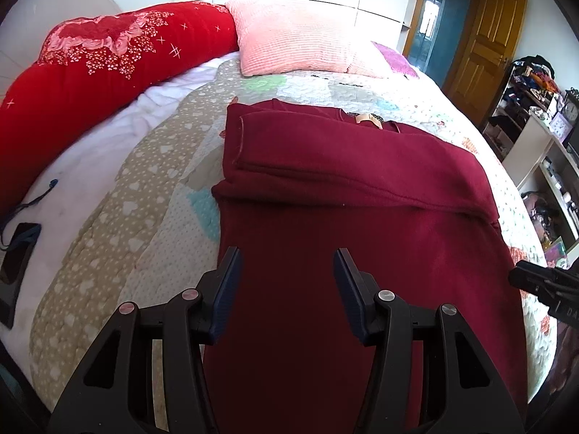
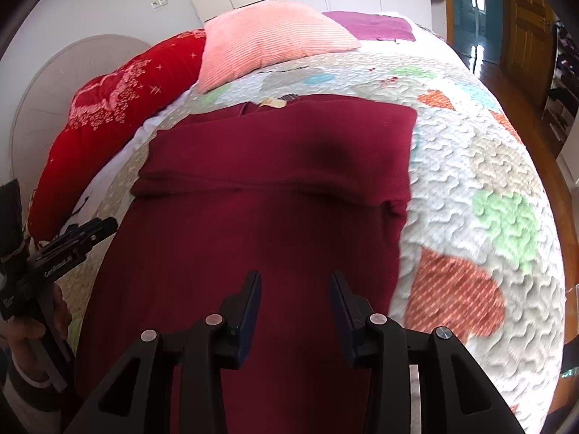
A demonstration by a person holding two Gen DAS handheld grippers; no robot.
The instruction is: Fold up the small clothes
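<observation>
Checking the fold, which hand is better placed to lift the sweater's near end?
Probably either. Left gripper and right gripper both hang open above the sweater.

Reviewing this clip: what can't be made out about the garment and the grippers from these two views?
- Near hem of the maroon garment: cut off by the bottom edge in both wrist views, behind the left gripper and right gripper.
- Neck label: too small to read.
- Sleeves: tucked under the folded top layer, hidden.
- Quilt at right: motion-blurred.
</observation>
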